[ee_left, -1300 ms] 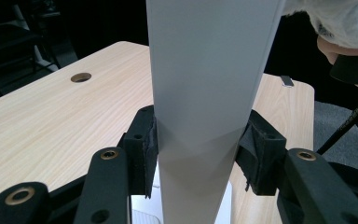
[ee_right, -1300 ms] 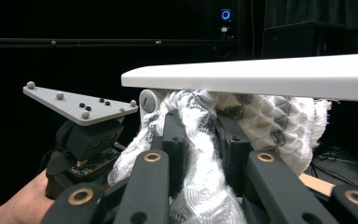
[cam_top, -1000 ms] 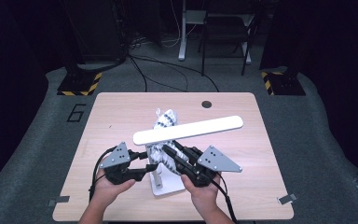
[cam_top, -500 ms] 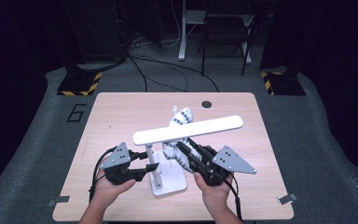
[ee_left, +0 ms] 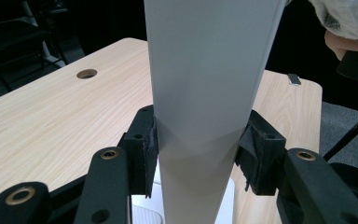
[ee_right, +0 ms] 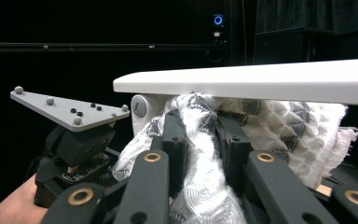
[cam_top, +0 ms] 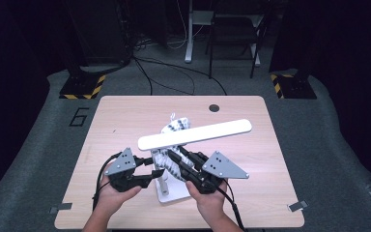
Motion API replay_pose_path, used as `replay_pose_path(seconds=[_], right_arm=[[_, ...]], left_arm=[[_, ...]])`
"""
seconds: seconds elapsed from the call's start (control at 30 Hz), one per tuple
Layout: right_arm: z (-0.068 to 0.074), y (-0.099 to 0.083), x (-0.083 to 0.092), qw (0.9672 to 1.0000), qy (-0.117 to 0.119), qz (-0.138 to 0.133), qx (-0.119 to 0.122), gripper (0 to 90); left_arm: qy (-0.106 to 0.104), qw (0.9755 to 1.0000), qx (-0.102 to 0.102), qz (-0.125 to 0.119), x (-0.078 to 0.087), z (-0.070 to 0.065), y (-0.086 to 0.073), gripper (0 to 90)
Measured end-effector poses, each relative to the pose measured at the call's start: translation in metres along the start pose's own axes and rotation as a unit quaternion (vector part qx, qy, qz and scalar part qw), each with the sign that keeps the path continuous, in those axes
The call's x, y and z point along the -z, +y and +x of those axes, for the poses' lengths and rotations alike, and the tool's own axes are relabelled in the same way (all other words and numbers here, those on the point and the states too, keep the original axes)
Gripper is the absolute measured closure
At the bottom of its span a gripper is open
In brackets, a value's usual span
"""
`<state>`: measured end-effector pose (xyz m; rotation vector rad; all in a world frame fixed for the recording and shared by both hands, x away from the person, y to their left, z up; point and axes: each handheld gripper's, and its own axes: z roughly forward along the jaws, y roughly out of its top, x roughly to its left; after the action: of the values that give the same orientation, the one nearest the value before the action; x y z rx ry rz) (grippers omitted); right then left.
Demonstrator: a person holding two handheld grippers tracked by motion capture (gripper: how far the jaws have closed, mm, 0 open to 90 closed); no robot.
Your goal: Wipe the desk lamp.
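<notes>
Bracing the lamp [cam_top: 194,135] by its post, the left claw [ee_left: 198,149] clamps tight so the right claw [ee_right: 200,140], pinching the cloth [ee_right: 261,126], can wipe under its head.

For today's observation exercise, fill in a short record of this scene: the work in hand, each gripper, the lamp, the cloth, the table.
work: wiping a desk lamp with a cloth
left gripper: shut on the lamp's post, steadying it
right gripper: shut on the cloth, held against the underside of the lamp head
lamp: white, long flat head, base on the table
cloth: white with a dark pattern, bunched
table: light wood, round hole near the far edge
</notes>
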<state>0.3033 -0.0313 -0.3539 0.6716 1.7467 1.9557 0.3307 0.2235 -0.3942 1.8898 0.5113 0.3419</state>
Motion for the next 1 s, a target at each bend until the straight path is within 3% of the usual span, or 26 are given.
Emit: replay_pose_path(seconds=[0.33,1.0], right_arm=[[0.0,0.0,-0.001,1.0,0.004,0.001,-0.006,76.3],[-0.018,0.003,0.021,0.9996,-0.027,-0.012,-0.005,76.2]], left_arm=[[-0.001,1.0,-0.003,0.002,0.0,-0.001,0.0,53.1],[0.003,1.0,-0.001,0.002,-0.001,-0.002,0.001,53.1]])
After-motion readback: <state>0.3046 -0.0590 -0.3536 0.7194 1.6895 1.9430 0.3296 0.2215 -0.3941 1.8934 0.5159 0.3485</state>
